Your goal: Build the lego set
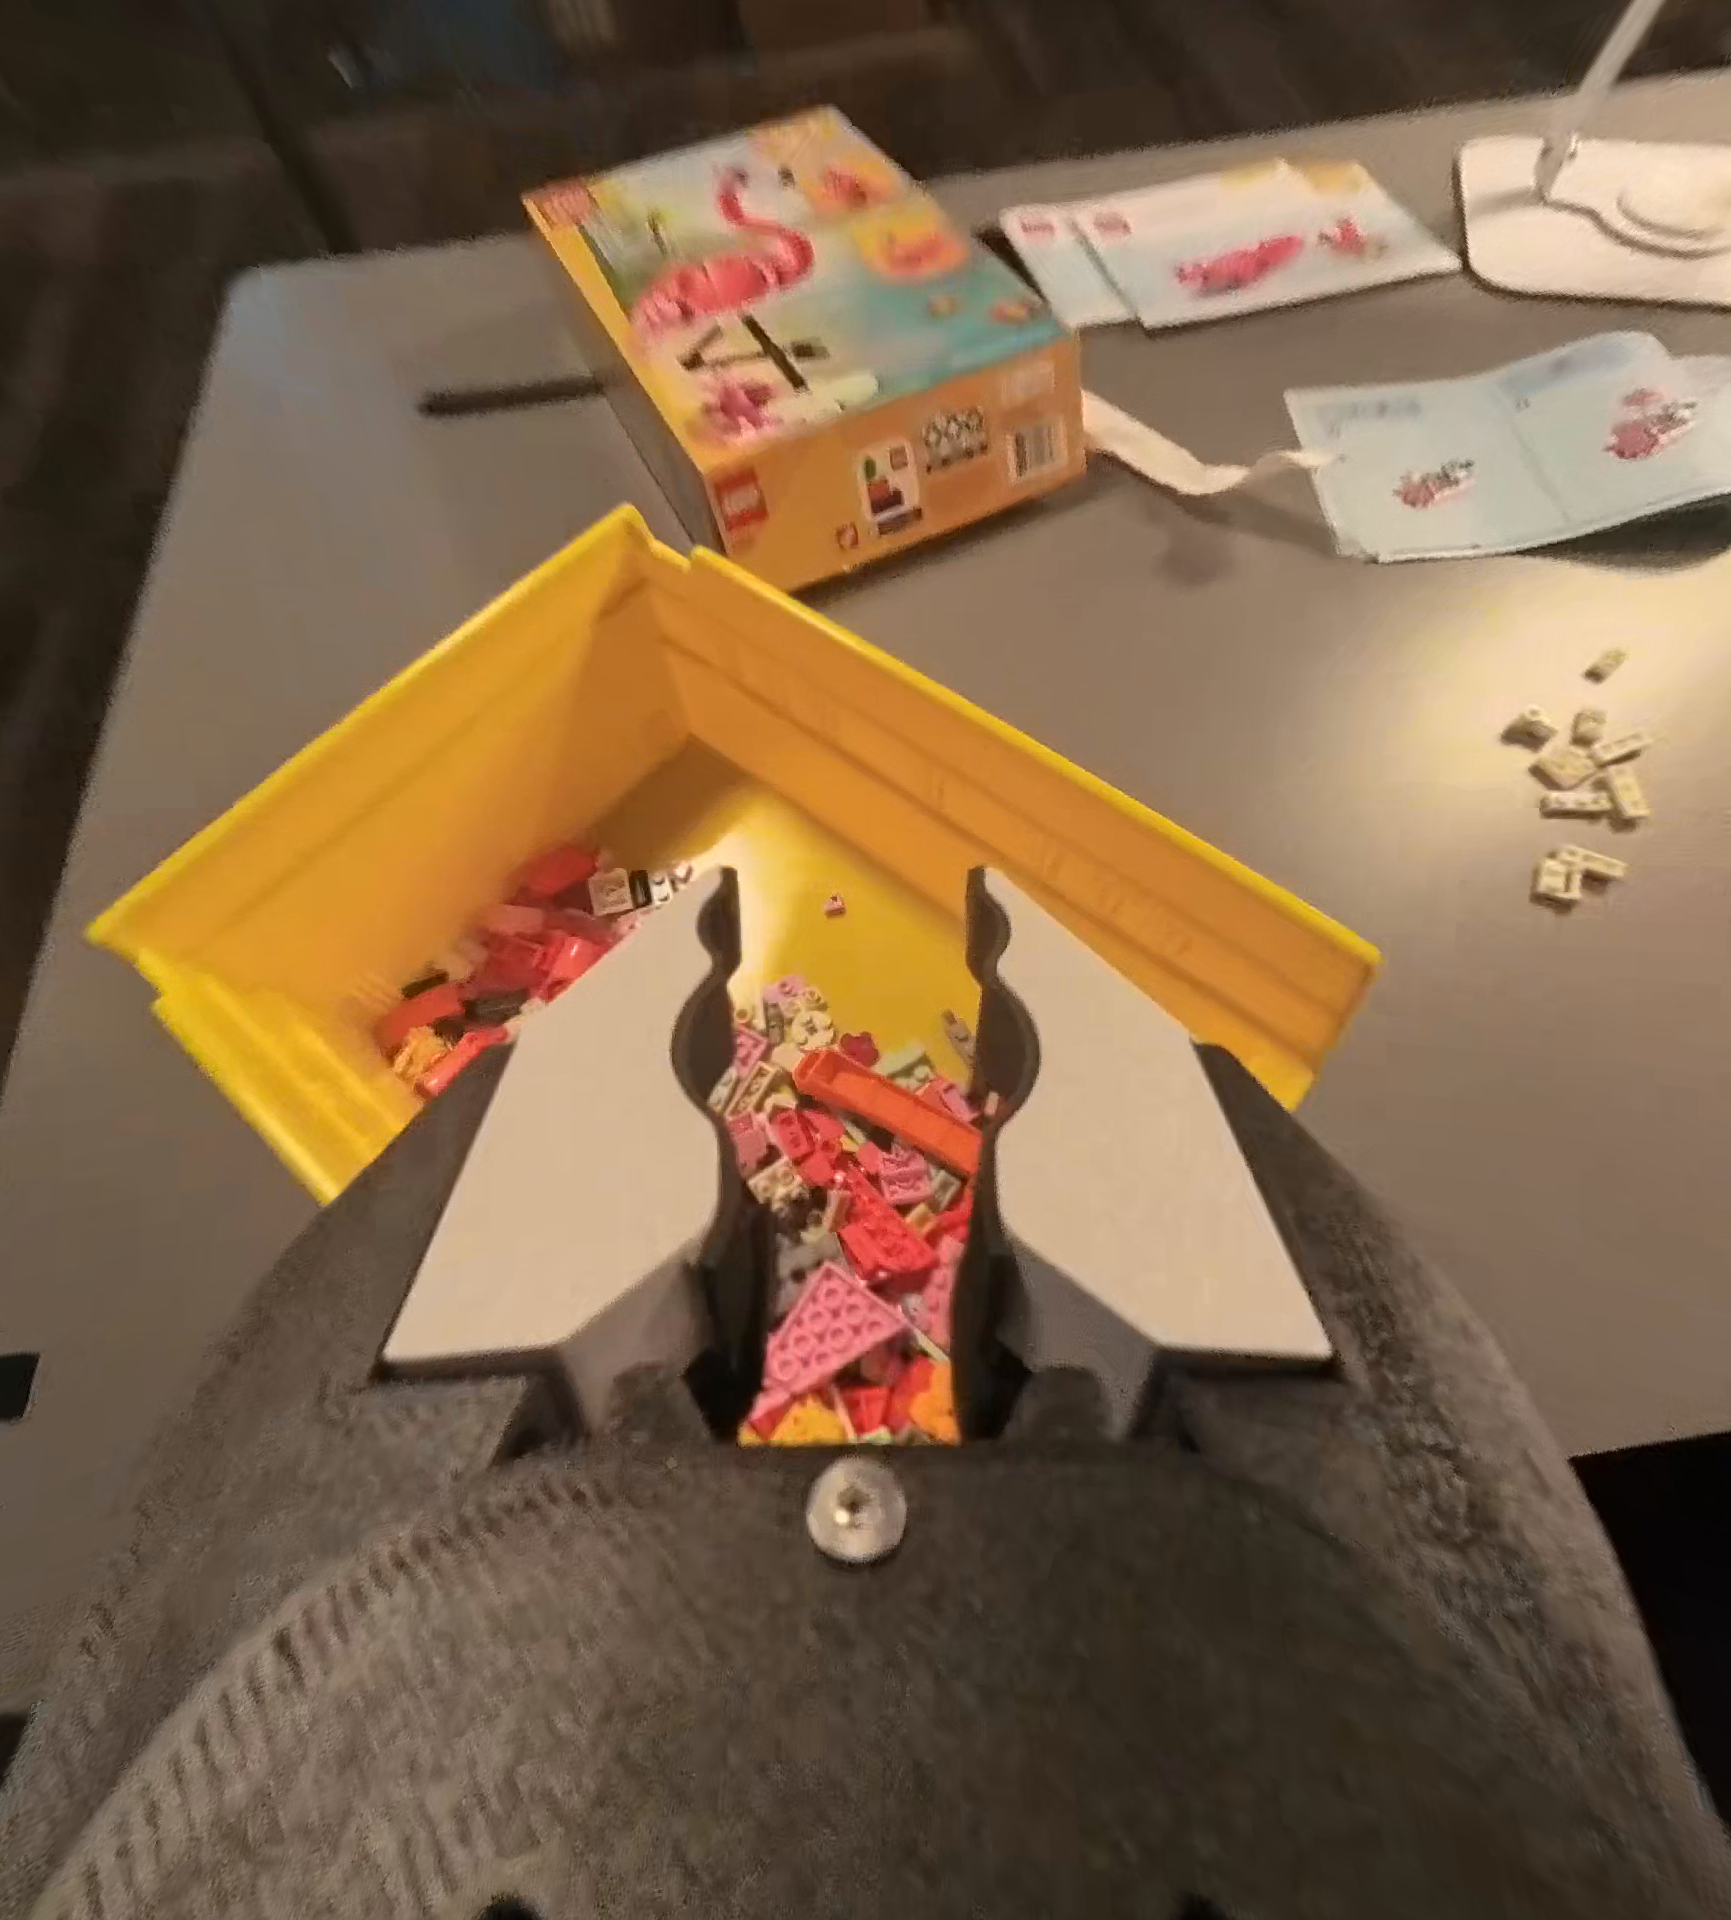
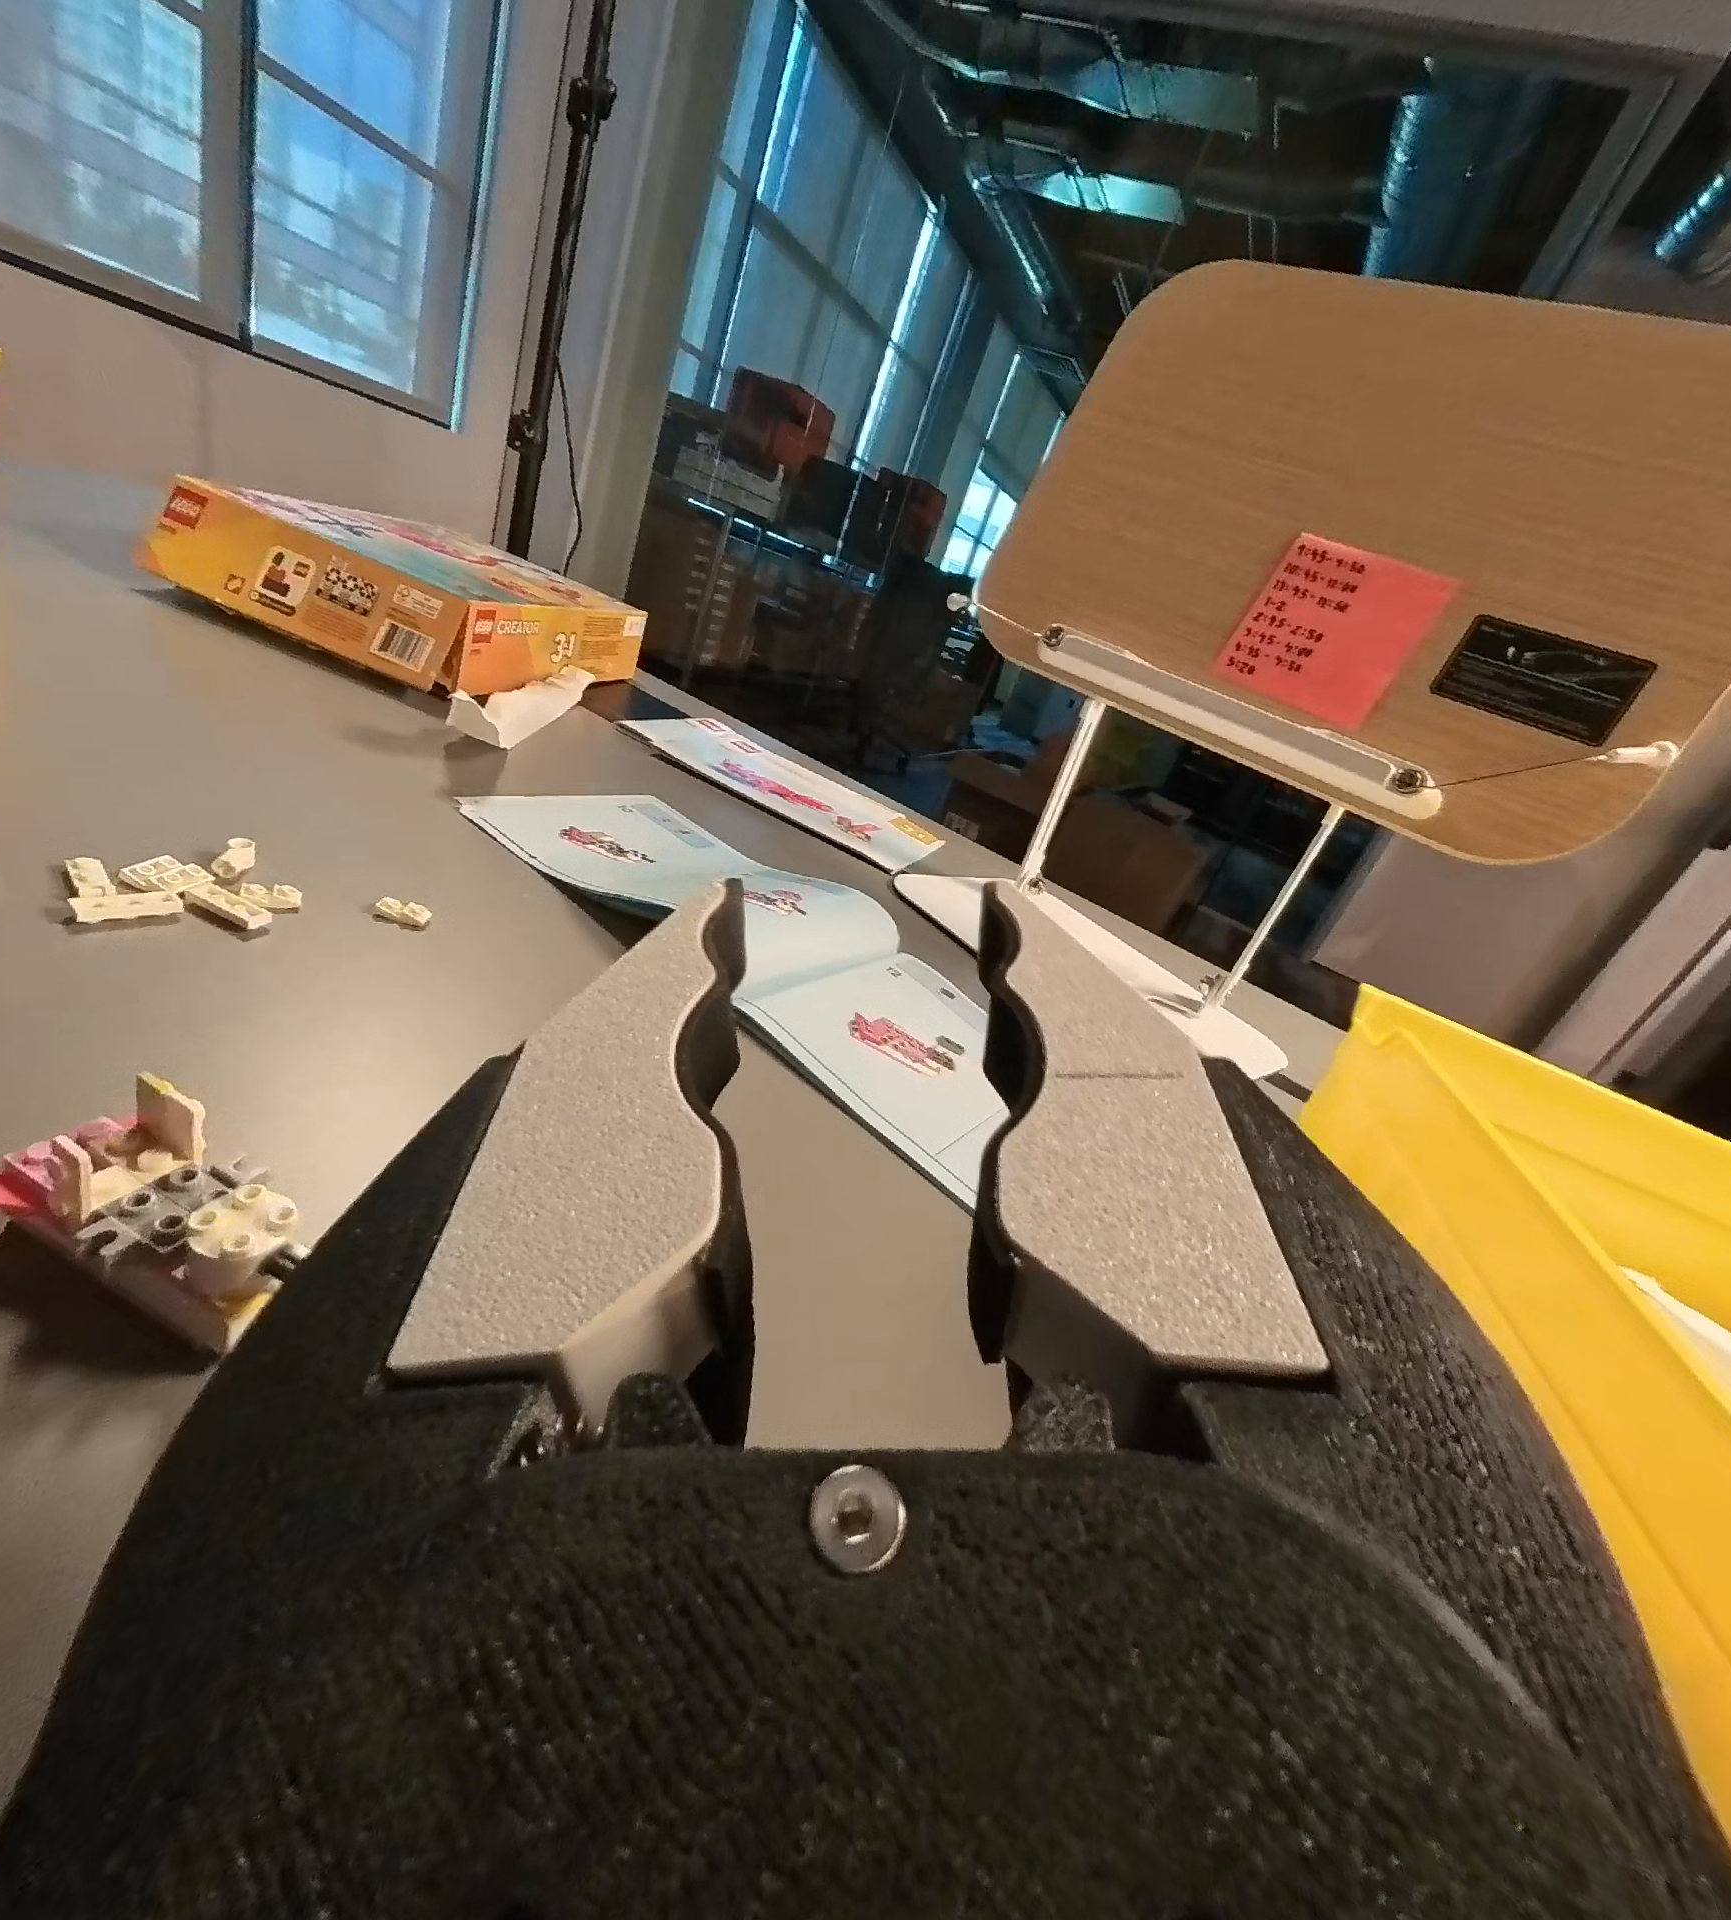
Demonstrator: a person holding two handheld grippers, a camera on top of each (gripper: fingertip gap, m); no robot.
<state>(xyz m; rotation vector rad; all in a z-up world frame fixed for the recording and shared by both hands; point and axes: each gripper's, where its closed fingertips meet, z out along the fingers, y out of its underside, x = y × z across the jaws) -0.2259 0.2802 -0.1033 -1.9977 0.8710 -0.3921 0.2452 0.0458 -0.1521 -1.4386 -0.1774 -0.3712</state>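
both grippers, left [image 1: 853, 883] and right [image 2: 856, 894], look alike: textured black bodies, flat grey wavy-edged fingers, one silver screw at centre.

- Large windows [image 2: 341, 197] line the pale wall [image 2: 113, 353].
- Exposed ducts [image 2: 1048, 197] run overhead.
- A dark grey bench [image 2: 217, 748] fills the foreground.
- A black stand pole [image 2: 560, 270] rises behind.

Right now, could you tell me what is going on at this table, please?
The left gripper hangs, jaws open and empty, over a yellow bin of loose pink and red bricks. The right gripper, also open and empty, is low above the grey table, pointing at an open instruction booklet. A small part-built model sits to its left.
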